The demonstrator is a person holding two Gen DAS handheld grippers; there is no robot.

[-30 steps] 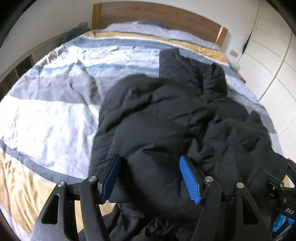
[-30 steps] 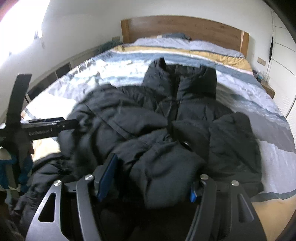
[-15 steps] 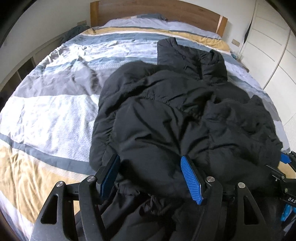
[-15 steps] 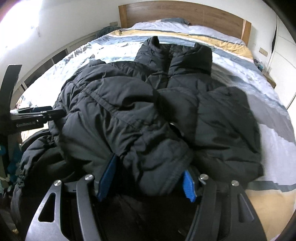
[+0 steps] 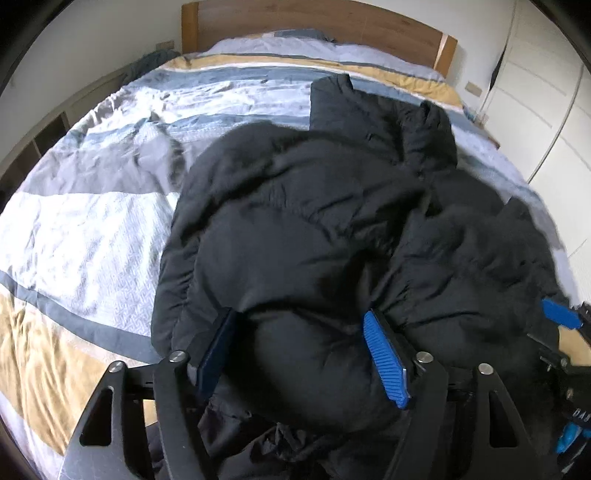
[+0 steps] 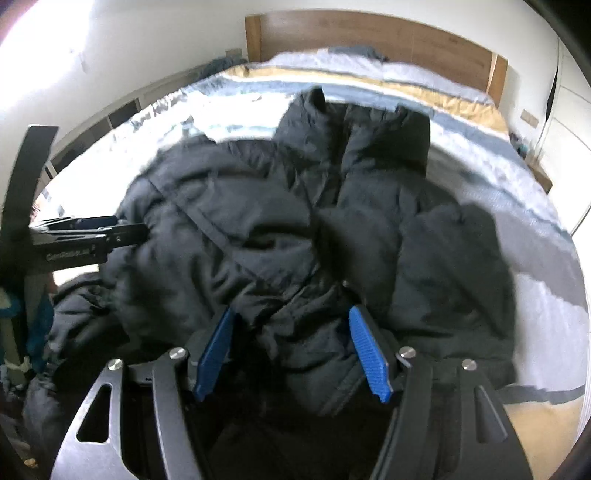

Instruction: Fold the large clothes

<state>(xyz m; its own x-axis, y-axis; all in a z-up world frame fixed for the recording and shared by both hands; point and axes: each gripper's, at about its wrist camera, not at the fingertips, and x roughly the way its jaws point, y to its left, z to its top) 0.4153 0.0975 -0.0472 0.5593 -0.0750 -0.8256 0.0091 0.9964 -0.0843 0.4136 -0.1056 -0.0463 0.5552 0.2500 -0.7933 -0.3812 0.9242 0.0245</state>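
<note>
A black padded jacket (image 5: 332,229) is lying along the right half of the bed (image 5: 92,229), collar toward the headboard (image 5: 317,26), with its lower part doubled up over the body in a thick, uneven roll nearest the cameras.

The left gripper (image 5: 295,350) is letting go: its jaws are opening, with a fat bulge of the folded hem sitting between the blue pads. In the left wrist view the fabric is filling the gap, but the pads look to be lying alongside it rather than pinching it. The right gripper (image 6: 291,350) is standing partly spread around another thick bunch of the hem; the cloth is bulging over both pads, and I cannot tell from the right wrist view whether they are pressing on it or merely framing it.

The chief risk, as I judge it, is the padding springing back. Filling this lofty is pushing against the crease, so the turned-over part may be unrolling or sliding toward the foot of the bed once both sides are free. Uneven release adds to this: one side loosening while the other is perhaps holding could be twisting the fold askew. The ribbed pads may also be catching the slippery shell and dragging it along as the hands withdraw.
</note>
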